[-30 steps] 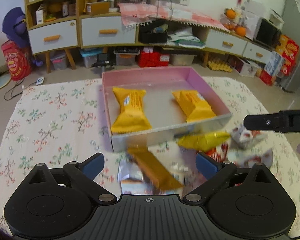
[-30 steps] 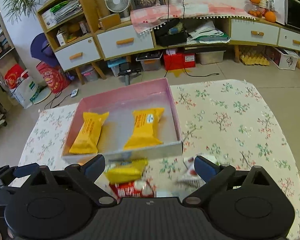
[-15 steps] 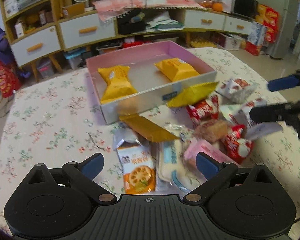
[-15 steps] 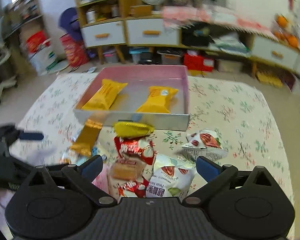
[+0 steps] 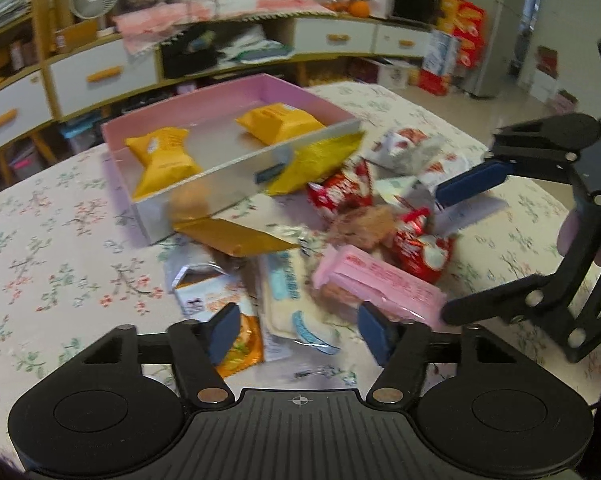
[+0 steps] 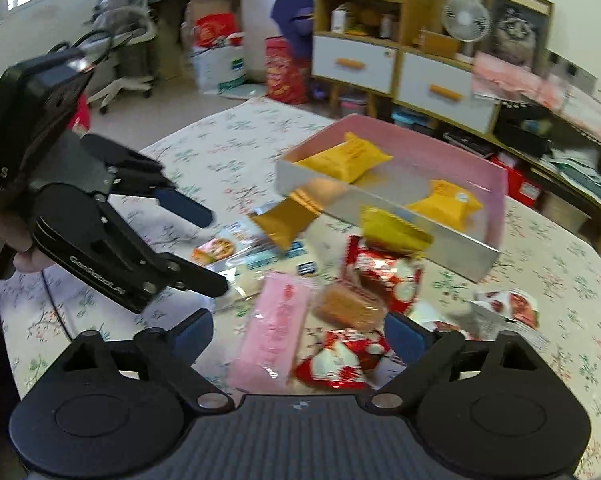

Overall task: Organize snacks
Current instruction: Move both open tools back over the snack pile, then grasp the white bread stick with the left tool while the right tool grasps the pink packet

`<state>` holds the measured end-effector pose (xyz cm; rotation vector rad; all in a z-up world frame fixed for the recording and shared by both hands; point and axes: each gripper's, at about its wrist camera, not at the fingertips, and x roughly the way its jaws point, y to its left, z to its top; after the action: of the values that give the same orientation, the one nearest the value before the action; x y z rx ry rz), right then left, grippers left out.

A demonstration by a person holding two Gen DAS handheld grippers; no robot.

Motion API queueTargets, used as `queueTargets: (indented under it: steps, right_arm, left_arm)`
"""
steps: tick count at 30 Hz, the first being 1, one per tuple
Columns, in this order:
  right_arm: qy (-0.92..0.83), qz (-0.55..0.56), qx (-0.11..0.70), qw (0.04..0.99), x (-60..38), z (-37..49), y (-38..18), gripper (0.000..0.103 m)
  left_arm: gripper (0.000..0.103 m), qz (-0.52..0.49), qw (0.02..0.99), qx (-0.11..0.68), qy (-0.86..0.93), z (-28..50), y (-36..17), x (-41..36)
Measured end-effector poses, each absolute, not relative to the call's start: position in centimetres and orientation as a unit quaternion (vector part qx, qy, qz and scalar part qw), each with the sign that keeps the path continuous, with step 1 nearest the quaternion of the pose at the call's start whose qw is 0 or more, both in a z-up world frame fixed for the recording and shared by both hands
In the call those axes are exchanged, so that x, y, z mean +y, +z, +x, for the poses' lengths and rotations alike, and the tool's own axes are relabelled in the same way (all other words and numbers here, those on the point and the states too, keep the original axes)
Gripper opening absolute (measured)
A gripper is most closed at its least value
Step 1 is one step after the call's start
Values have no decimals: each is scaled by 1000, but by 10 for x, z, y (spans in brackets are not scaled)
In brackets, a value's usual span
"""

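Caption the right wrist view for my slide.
Pink box holding two yellow packets, loose snacks piled in front on the floral tablecloth.

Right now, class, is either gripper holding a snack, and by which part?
Neither. The left gripper and right gripper are closing above the snack pile, gripping nothing.

At the bottom of the frame the right tool (image 6: 298, 330) is closing its jaws over a pink packet (image 6: 274, 330) and a red-and-white wrapper (image 6: 340, 364), its pads not pressing either. The left tool (image 6: 210, 248) reaches in from the left above the flowered counter (image 6: 228, 156). Upper right of centre, a pink box (image 6: 496, 196) holds two yellow packets (image 6: 346, 158).
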<state>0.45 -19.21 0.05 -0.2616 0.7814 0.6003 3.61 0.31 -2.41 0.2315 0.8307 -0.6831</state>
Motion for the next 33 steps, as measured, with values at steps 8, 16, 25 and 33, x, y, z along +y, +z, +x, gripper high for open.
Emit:
queueTargets:
  steps: [8, 16, 25, 33]
  right_arm:
    - [317, -147, 408, 844, -174, 1, -18, 41]
    - [313, -158, 426, 834, -167, 9, -31, 29]
    - [307, -164, 435, 831, -164, 15, -37, 18]
    - [294, -164, 437, 834, -166, 20, -38, 7]
  left_arm:
    - [45, 134, 843, 404, -328, 38, -33, -10]
    - [42, 138, 846, 410, -312, 49, -40, -15]
    - [40, 142, 847, 416, -298, 55, -48, -21]
    - [33, 141, 852, 414, -288, 54, -47, -22]
